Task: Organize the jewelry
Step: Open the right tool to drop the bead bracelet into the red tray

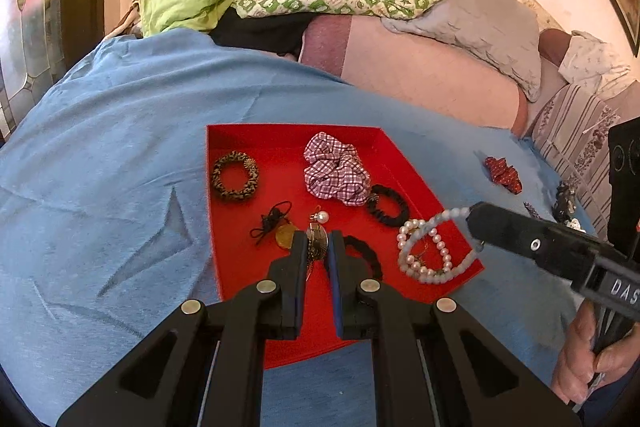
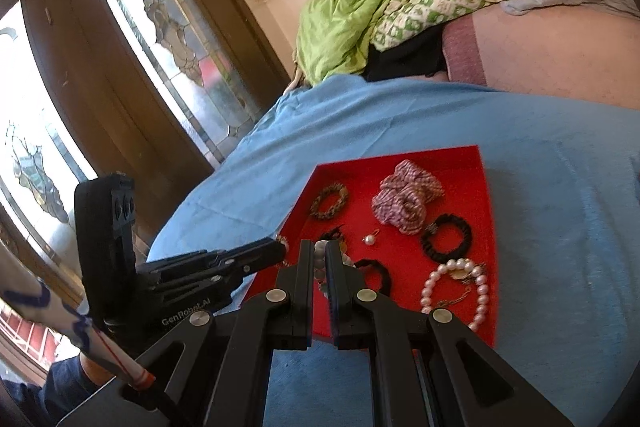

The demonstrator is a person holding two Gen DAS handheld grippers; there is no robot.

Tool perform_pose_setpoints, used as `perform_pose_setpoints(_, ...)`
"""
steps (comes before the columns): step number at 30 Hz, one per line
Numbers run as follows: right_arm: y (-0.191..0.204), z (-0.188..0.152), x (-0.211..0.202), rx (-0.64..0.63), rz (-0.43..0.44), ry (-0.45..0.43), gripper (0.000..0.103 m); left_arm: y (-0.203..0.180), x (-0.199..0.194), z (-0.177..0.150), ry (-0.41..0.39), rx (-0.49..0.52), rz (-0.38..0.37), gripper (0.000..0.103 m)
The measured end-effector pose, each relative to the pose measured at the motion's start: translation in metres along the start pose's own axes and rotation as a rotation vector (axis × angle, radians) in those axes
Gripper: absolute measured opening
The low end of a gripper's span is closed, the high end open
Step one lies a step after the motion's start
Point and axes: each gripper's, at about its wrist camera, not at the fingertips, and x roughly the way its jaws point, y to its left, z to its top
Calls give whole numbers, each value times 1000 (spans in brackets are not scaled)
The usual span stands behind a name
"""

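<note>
Earring (image 1: pixel 317 235) btwn left gripper (image 1: pixel 317 241) fingertips

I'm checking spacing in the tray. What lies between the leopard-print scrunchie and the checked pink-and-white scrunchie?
Only bare floor of the red tray lies between the leopard-print scrunchie and the checked pink-and-white scrunchie; both wrist views show it.

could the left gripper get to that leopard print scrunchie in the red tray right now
Probably not yet. The leopard scrunchie lies uncovered in the red tray, with nothing on the path, but the left gripper has its jaws shut on a metal earring, which must be put down first.
</note>
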Motion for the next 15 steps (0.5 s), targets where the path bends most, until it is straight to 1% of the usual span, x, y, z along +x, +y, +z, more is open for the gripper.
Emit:
perform_pose_setpoints(8,12,-8,15,-32,12,37,6,7,2,-2,16,-3,11,10)
perform_pose_setpoints(15,16,-12,22,-47,12,57,6,5,6,-3,29,6,10,10)
